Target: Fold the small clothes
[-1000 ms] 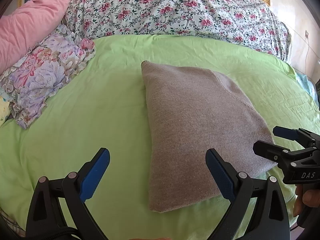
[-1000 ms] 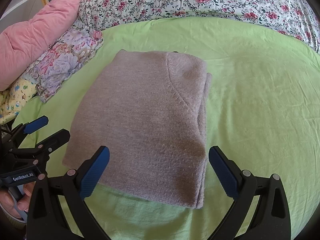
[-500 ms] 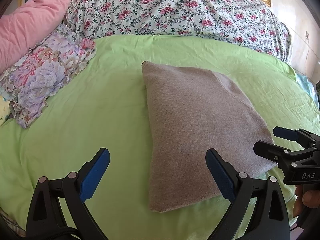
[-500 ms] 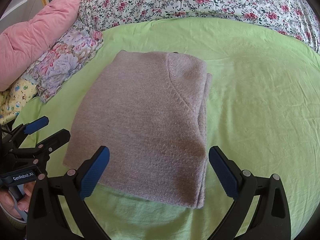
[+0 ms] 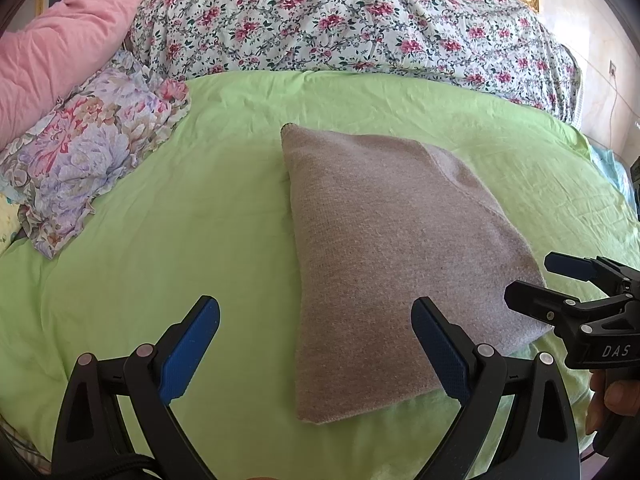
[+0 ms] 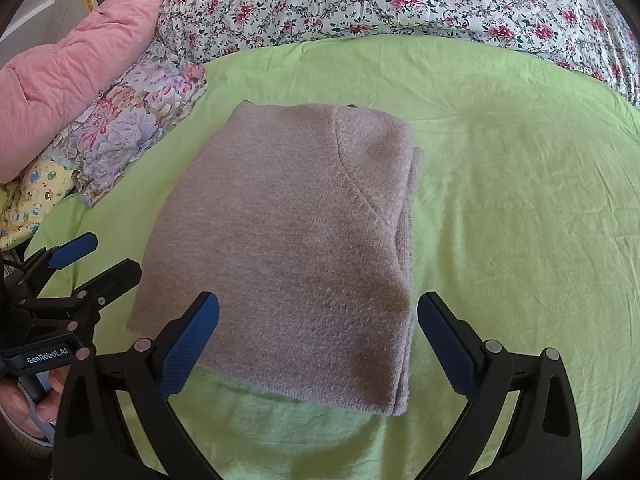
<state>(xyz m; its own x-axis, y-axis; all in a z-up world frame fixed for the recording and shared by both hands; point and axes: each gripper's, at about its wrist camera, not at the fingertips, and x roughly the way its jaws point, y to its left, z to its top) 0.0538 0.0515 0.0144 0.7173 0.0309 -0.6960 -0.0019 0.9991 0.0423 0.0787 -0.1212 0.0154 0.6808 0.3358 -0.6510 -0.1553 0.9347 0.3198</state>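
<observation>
A grey knitted sweater (image 6: pixel 288 248) lies folded into a rough rectangle on the green bedsheet (image 6: pixel 520 200), filling the centre of the right wrist frame and sitting centre to right in the left wrist frame (image 5: pixel 392 248). A curved seam crosses its upper right part, and stacked layers show along its right edge.

The right tongs (image 6: pixel 318 344) stand wide apart at the bottom of their frame, just short of the sweater's near edge, with nothing between the blue pads (image 6: pixel 188 346). The left tongs (image 5: pixel 316 346) are spread equally wide at the bottom of their frame, over the sweater's near left corner and the bare sheet, holding nothing. Each pair of tongs also shows at the lower edge of the other's view, with a hand (image 6: pixel 28 400) on the handle.

In the upper left of both frames lie a floral pillow (image 5: pixel 88 152) and a pink quilt (image 5: pixel 68 40); a rose-patterned cover (image 5: pixel 360 24) runs across the top.
</observation>
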